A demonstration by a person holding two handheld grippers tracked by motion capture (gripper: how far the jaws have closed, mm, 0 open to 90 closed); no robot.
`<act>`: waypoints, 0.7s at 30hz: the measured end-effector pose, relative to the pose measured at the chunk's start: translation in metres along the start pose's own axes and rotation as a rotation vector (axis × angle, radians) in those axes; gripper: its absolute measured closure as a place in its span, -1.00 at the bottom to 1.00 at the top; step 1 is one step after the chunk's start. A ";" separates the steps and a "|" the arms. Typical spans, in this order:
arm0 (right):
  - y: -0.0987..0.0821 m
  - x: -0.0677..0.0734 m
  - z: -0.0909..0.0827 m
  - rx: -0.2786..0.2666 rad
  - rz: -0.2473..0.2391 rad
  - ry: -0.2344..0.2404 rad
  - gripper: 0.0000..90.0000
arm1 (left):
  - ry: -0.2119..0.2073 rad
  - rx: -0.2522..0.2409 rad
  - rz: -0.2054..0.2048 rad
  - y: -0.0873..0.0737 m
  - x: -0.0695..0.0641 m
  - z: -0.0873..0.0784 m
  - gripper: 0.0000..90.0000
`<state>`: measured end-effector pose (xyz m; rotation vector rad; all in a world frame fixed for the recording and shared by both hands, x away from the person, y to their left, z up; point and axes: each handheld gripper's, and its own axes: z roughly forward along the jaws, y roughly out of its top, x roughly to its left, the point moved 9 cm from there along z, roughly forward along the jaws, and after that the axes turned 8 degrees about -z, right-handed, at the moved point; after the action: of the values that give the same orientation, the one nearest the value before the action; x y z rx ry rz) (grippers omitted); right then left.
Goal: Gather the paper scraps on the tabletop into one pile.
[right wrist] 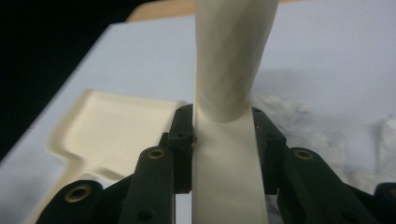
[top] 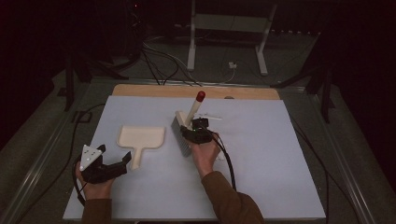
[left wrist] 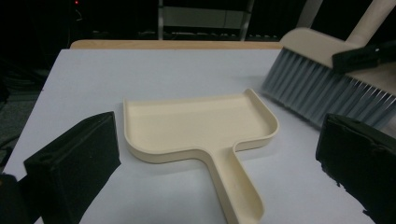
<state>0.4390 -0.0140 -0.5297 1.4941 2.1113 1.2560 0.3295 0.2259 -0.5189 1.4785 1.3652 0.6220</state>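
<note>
At the near left part of the worktop (top: 261, 186), the left gripper (top: 114, 158) is resting low in the person's left hand (top: 95, 186), its jaws standing wide apart with nothing between them and pointing toward the dustpan (top: 141, 138). In the left gripper view the dustpan (left wrist: 196, 126) is lying flat just beyond the two black pads, its handle running back toward the near edge and its open mouth facing the far edge; its long axis is running near to far.

Right of the dustpan, near the middle of the worktop, the right gripper (top: 194, 130) is clamping the brush (top: 184, 130). In the right gripper view the jaws are pressing on both flat sides of the cream brush (right wrist: 226, 154) body, just below where the round handle begins. The handle is leaning up and away toward the far edge, ending in a red tip (top: 201, 96). The grey bristles (left wrist: 322, 95) are pointing down and toward the dustpan, their row running near to far; whether they are touching the surface cannot be told. The right hand (top: 205, 158) is reaching forward from the near edge, forearm angled slightly left, sleeve at the wrist.

A narrow strip of bare surface is separating brush and dustpan. Open room is lying to the right of the brush up to the right edge, and along the near edge between the forearms. White scraps (top: 210, 115) are lying just beyond the brush, toward the far edge.
</note>
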 end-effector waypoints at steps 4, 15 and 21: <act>-0.005 -0.011 0.002 0.024 0.007 -0.060 0.50 | -0.001 -0.001 -0.003 0.000 0.000 0.000 -0.99; -0.016 -0.034 -0.026 0.042 0.018 -0.125 0.50 | 0.000 0.006 0.005 -0.001 -0.002 0.001 -0.99; -0.024 -0.051 -0.044 0.043 0.031 -0.143 0.50 | -0.001 0.011 0.009 -0.002 -0.003 0.002 -0.99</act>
<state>0.4182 -0.0819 -0.5352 1.5903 2.0424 1.0849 0.3294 0.2222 -0.5204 1.4943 1.3630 0.6205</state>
